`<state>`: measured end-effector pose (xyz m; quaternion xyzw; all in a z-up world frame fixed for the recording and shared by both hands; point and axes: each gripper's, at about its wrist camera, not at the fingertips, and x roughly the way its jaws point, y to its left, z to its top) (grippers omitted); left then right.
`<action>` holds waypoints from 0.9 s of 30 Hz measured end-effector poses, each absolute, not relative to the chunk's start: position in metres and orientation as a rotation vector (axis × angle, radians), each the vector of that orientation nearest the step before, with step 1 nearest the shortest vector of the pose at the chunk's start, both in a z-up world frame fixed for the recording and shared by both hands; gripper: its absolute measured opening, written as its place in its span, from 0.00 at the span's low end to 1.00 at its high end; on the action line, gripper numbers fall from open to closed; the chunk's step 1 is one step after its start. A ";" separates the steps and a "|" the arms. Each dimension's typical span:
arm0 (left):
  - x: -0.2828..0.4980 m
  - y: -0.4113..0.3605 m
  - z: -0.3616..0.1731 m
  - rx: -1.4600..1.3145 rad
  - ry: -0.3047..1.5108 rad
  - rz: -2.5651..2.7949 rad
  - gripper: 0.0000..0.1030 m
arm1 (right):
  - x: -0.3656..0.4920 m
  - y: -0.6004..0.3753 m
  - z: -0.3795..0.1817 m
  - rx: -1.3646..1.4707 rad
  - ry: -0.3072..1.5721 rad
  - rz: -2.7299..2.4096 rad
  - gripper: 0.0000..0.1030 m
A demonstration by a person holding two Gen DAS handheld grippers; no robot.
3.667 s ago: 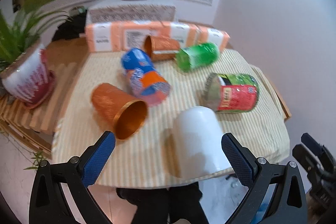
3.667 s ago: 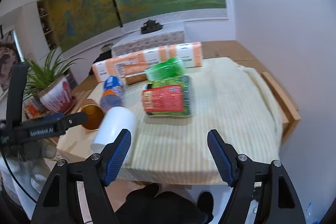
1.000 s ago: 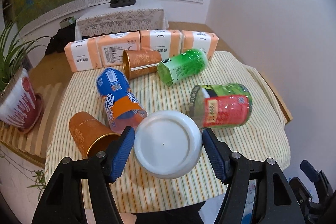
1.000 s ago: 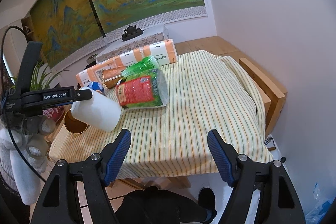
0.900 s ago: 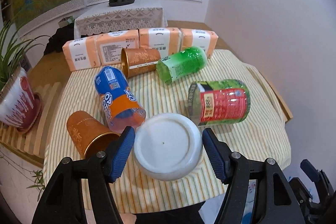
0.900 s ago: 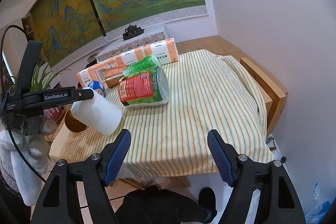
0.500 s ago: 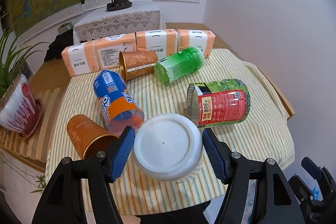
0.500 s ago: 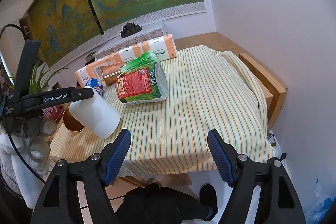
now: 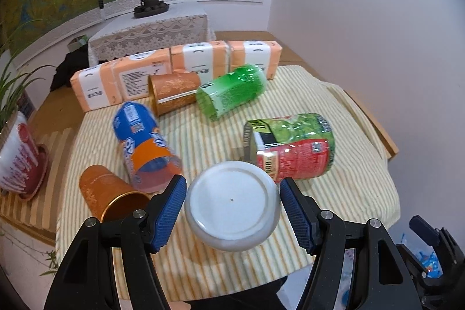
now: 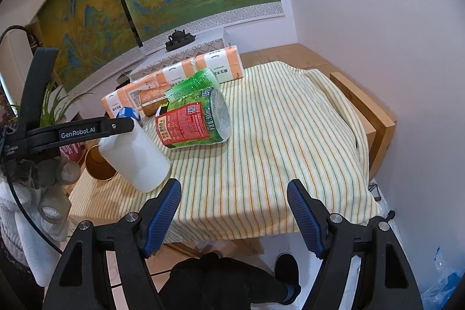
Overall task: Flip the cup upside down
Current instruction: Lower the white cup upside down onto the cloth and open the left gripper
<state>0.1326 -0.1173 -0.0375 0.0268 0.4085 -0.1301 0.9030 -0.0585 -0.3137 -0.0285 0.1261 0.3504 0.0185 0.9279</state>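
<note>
My left gripper (image 9: 232, 208) is shut on a white cup (image 9: 232, 205), its round base facing the camera. In the right wrist view the white cup (image 10: 133, 154) hangs tilted above the front left part of the striped tablecloth (image 10: 276, 135), base pointing down toward the cloth, held by the left gripper's black finger (image 10: 96, 131). My right gripper (image 10: 234, 211) is open and empty, off the table's front edge.
Lying on the cloth: two copper cups (image 9: 104, 193) (image 9: 171, 92), a blue-orange bottle (image 9: 142, 144), a green bottle (image 9: 232, 95), a red-green package (image 9: 293, 147). Orange tissue packs (image 9: 180, 69) line the back. A potted plant (image 9: 17, 153) stands at the left.
The white cup lay on its side on the cloth with the left gripper open around it; now the gripper holds it lifted and tilted. In the last second it shifted slightly. The right gripper stayed open.
</note>
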 end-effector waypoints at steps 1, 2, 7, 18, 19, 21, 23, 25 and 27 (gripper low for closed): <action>0.133 -0.119 -0.037 0.055 0.844 -0.276 0.70 | -0.059 -0.314 -0.028 0.257 0.717 0.037 0.70; 0.132 -0.119 -0.037 0.051 0.843 -0.283 0.73 | -0.059 -0.314 -0.028 0.257 0.717 0.035 0.70; 0.128 -0.117 -0.029 0.038 0.816 -0.294 0.79 | -0.060 -0.317 -0.028 0.256 0.718 0.027 0.70; 0.074 -0.075 -0.001 -0.004 0.660 -0.230 0.81 | -0.062 -0.298 -0.017 0.207 0.678 0.054 0.70; 0.067 -0.069 0.001 -0.012 0.643 -0.224 0.81 | -0.062 -0.294 -0.016 0.196 0.671 0.054 0.70; 0.053 -0.059 0.006 -0.014 0.603 -0.198 0.83 | -0.063 -0.287 -0.012 0.172 0.656 0.060 0.74; 0.042 -0.048 0.009 -0.021 0.576 -0.181 0.84 | -0.063 -0.278 -0.008 0.154 0.642 0.071 0.75; 0.029 -0.037 0.012 -0.033 0.547 -0.164 0.86 | -0.065 -0.270 -0.004 0.134 0.620 0.074 0.75; 0.018 -0.028 0.015 -0.035 0.516 -0.146 0.91 | -0.066 -0.261 0.001 0.109 0.594 0.074 0.77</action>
